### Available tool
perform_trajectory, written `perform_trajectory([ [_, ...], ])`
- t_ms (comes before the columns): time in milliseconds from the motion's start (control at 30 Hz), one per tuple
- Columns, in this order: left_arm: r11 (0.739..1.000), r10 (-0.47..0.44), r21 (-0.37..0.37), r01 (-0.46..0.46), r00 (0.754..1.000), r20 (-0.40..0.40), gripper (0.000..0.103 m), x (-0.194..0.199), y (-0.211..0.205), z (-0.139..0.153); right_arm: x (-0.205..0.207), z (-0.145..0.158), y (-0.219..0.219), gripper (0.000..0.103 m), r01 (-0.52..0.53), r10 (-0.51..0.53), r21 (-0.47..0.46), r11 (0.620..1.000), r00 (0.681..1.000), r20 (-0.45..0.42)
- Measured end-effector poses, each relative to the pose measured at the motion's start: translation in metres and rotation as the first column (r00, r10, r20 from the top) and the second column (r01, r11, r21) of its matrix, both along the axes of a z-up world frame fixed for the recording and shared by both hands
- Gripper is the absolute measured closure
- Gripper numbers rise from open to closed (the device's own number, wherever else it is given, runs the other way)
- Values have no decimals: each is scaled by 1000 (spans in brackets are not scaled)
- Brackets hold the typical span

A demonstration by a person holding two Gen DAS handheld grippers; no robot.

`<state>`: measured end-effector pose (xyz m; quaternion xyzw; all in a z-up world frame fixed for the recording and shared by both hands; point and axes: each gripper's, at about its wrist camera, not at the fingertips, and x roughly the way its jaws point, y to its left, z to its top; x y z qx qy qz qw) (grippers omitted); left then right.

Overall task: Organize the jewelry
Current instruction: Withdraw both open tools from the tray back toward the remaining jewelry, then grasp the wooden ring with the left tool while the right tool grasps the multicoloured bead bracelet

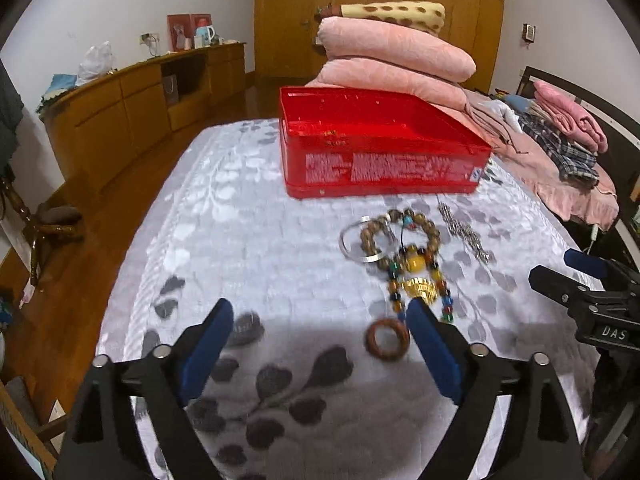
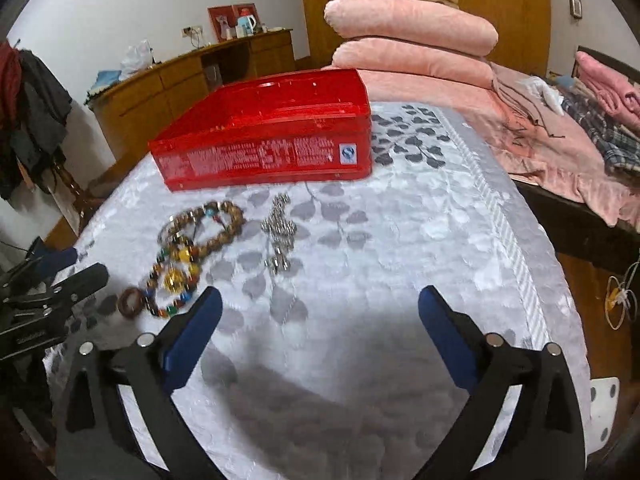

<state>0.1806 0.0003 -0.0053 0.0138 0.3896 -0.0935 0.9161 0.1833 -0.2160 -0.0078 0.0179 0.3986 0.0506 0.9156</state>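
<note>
- Left gripper (image 1: 320, 312) stood with its blue-padded fingers (image 1: 212, 344) spread wide apart, nothing between them, low over the grey leaf-patterned bedspread (image 1: 240, 240).
- Right gripper (image 2: 320, 300) likewise had its fingers wide apart and held nothing; it hung above a bare stretch of the bedspread.
- Jewelry lay in a loose cluster on the bedspread, in front of the red tin (image 1: 380, 144) and apart from it.
- Brown wooden-bead bracelet (image 1: 400, 232) lay nearest the tin, overlapping a plain silver bangle (image 1: 360, 244) on its left side.
- A string of multicoloured beads (image 1: 420, 280) with a yellow bead and a gold ornament at its middle ran from the bracelet toward the left gripper; its near end lay just beside the tip of the left gripper's right-hand finger.
- Small brown wooden ring (image 1: 387, 339) lay nearest the left gripper, just inside that same finger, whether touching it could not be told.
- Silver chain piece (image 2: 278, 236) lay to the right of the beads, separate from them, ahead of the right gripper.
- Red tin was open-topped, shallow, rectangular; its front wall carried blocks of small white print, too blurred to read, and a small blue-and-white square mark at the right end.
- In the left wrist view the right gripper's body showed white letters "DAS".
- Folded pink quilts (image 1: 392, 52) were stacked behind the tin, a yellow spotted blanket (image 1: 400, 14) on top.
- Wooden sideboard (image 1: 140, 96) ran along the far wall.
</note>
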Motion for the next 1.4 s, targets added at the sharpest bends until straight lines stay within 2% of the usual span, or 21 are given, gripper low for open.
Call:
perform_trajectory([
  [233, 999, -38, -5, 38, 998, -47, 13, -14, -7, -15, -9, -11, 0, 6, 35, -38, -39, 999, 997, -74],
  [500, 998, -65, -3, 64, 996, -69, 14, -10, -20, -24, -14, -7, -4, 6, 19, -19, -7, 1000, 998, -56],
  [700, 997, -71, 5, 72, 995, -74, 32, -3, -24, -26, -11, -8, -2, 6, 4, -4, -1, 1000, 999, -50],
  [767, 997, -79, 7, 80, 995, -64, 45, -3, -25, -25, -10, -8, -1, 6, 2, -2, -1, 1000, 999, -52],
  [900, 996, -85, 8, 86, 995, -51, 62, -1, -25, -25, -7, -8, 1, 6, -10, 11, 9, 1000, 999, -53],
  [933, 996, -86, -1, 86, 995, -49, 71, -1, -24, -24, -7, -8, 3, 6, -15, 16, 11, 1000, 999, -51],
  [967, 996, -84, -6, 83, 995, -48, 74, -1, -22, -24, -7, -7, 4, 6, -22, 22, 13, 1000, 999, -48],
  [1067, 996, -83, -34, 81, 995, -50, 74, -1, -16, -22, -6, -3, 13, 6, -57, 58, 25, 998, 998, -35],
  [1400, 999, 34, -22, -34, 999, -6, 74, 4, 24, -9, 6, 3, 51, 7, -163, 166, 72, 984, 986, -30],
])
